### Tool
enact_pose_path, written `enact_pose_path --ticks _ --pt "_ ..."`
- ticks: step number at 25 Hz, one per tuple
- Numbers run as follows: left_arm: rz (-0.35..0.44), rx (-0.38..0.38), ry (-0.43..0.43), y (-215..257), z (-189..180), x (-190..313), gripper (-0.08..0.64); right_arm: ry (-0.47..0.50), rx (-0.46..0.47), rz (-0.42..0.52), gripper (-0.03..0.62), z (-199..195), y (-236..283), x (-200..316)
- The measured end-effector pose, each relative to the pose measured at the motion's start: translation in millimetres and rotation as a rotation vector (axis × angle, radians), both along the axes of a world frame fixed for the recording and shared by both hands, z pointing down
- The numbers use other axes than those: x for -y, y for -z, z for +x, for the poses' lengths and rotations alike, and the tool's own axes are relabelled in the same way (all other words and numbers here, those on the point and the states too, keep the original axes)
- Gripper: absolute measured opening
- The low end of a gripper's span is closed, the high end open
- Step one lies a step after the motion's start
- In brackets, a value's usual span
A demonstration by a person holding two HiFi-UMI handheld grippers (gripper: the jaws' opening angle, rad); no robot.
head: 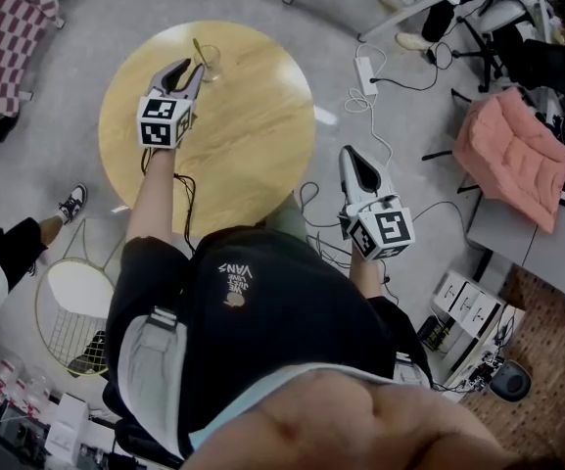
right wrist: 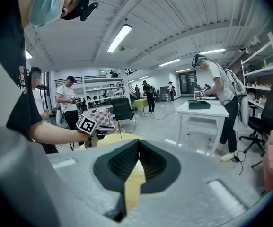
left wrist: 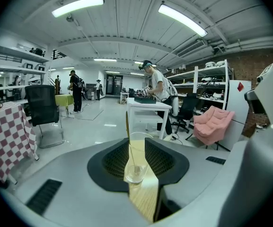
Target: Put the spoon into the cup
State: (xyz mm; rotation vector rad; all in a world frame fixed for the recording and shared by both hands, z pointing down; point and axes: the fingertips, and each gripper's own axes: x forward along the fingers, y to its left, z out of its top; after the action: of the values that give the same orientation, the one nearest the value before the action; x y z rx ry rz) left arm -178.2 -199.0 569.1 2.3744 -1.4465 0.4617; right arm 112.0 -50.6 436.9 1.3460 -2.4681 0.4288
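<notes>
On the round wooden table (head: 253, 135), near its far edge, stands a clear glass cup (head: 208, 63) with a thin spoon (head: 198, 48) leaning inside it. My left gripper (head: 194, 70) points at the cup from just in front, open and holding nothing. The left gripper view shows the cup (left wrist: 136, 160) in the gap between the gripper's (left wrist: 136, 143) dark pads, the spoon (left wrist: 127, 126) rising from it. My right gripper (head: 353, 157) hangs off the table's right side, shut and empty; its jaws (right wrist: 137, 144) meet at the tip.
A white wire stool (head: 71, 306) stands at the lower left, beside another person's shoe (head: 71, 204). A power strip (head: 365, 72) and cables lie on the floor to the table's right. Further right are a pink cushioned chair (head: 512, 145) and boxes (head: 468, 311).
</notes>
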Motion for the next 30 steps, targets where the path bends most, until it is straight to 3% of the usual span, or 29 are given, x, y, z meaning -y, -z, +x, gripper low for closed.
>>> enact_pose_path --ticks 7,16,30 --pt "0.044 0.010 -0.006 15.1 -1.1 -15.0 0.103 0.048 0.011 0.003 -0.002 -7.1 1.4 4.2" --pt "0.076 0.014 0.012 34.7 -7.1 -35.9 0.020 0.140 0.025 0.014 -0.002 -25.4 5.6 11.9" --pt "0.116 0.021 0.062 71.4 -10.6 -76.2 0.011 0.297 0.051 0.047 -0.002 -51.6 15.2 26.3"
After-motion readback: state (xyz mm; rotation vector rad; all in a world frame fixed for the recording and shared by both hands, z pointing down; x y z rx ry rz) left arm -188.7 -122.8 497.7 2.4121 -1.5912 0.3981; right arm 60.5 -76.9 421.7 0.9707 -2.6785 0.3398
